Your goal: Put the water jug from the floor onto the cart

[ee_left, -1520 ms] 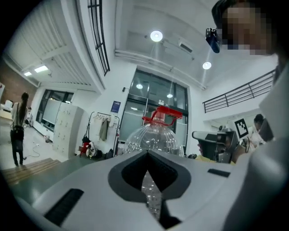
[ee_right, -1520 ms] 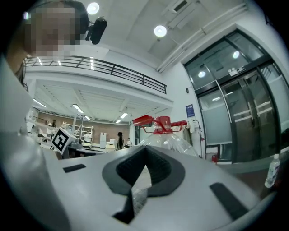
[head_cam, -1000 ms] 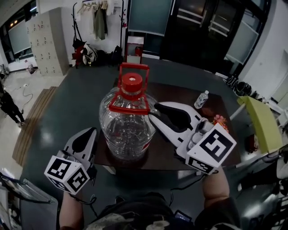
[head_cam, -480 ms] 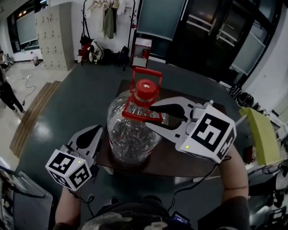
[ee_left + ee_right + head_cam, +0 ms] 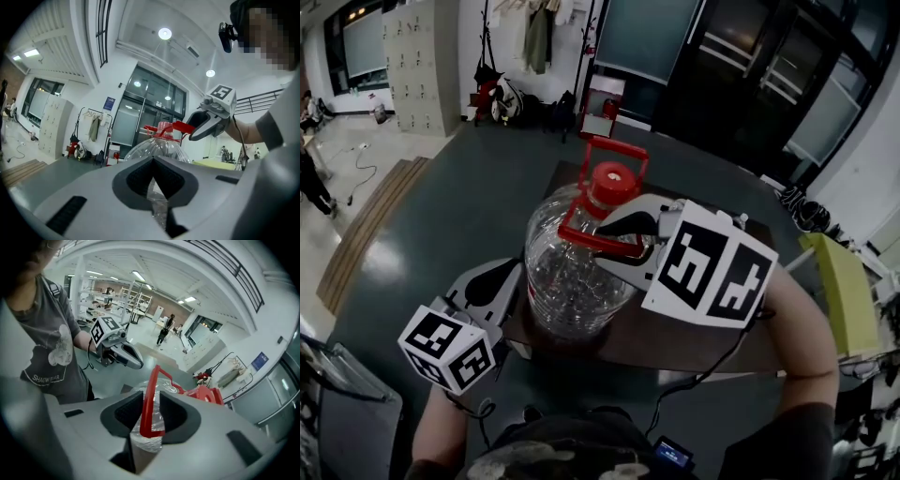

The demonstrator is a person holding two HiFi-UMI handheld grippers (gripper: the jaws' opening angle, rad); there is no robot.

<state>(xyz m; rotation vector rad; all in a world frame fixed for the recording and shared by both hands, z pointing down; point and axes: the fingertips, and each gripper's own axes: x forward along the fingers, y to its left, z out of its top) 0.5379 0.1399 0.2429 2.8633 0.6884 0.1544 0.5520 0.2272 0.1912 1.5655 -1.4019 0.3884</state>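
Note:
The clear water jug (image 5: pixel 577 281) with a red cap (image 5: pixel 612 183) stands upright on the brown cart top (image 5: pixel 712 328). Its red handle (image 5: pixel 600 239) hangs folded down on the near side of the neck. My right gripper (image 5: pixel 623 239) tilts down over that handle. In the right gripper view the handle's loop (image 5: pixel 149 399) lies between the jaws, which have just been closing, and I see no pad pressing on it. My left gripper (image 5: pixel 502 281) points level at the jug's lower left side, its tips together and empty. The jug (image 5: pixel 159 147) fills the left gripper view.
A yellow-green chair (image 5: pixel 844 291) stands to the right of the cart. Grey lockers (image 5: pixel 417 56) and a coat rack (image 5: pixel 534 37) line the far wall, with dark glass doors (image 5: pixel 741 75) beside them. A wooden platform (image 5: pixel 366 234) lies on the floor at the left.
My right gripper has swung in from the jug's right side, rolled and tipped down, so its jaws now straddle the red handle. The left gripper has stayed put.

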